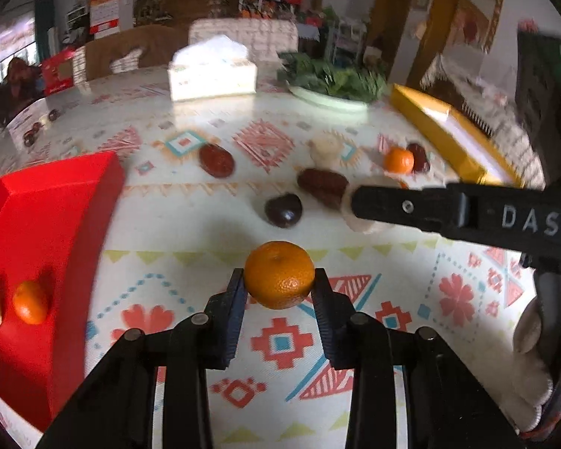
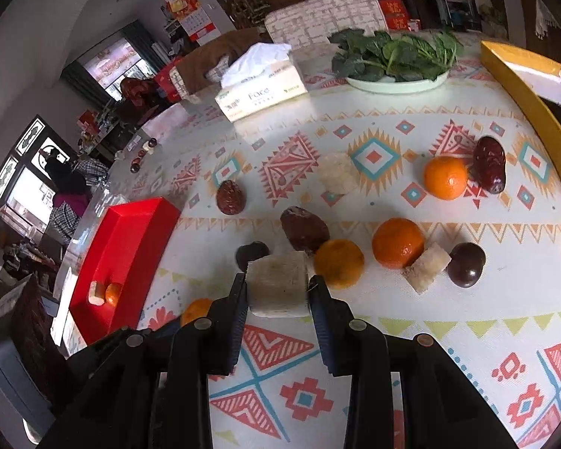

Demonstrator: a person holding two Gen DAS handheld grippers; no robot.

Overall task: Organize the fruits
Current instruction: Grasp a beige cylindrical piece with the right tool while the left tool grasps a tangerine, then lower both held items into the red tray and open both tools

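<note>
Two pieces are already lying in the red box (image 2: 119, 247) at the left: a small orange and a pale chunk. A tangerine (image 1: 279, 274) is being pinched between the narrowed jaws of the left gripper (image 1: 279, 280), and a pale cube (image 2: 278, 283) is being clamped by the right gripper (image 2: 278, 288). Much is still being left on the patterned tablecloth (image 2: 448, 336): three oranges, red dates, dark chestnuts and pale chunks, scattered toward the far right, near the yellow box (image 2: 535, 101).

Orange mandarin (image 1: 279, 275), red box (image 1: 37, 254), tablecloth (image 1: 190, 232) with bright geometric patterns.
</note>
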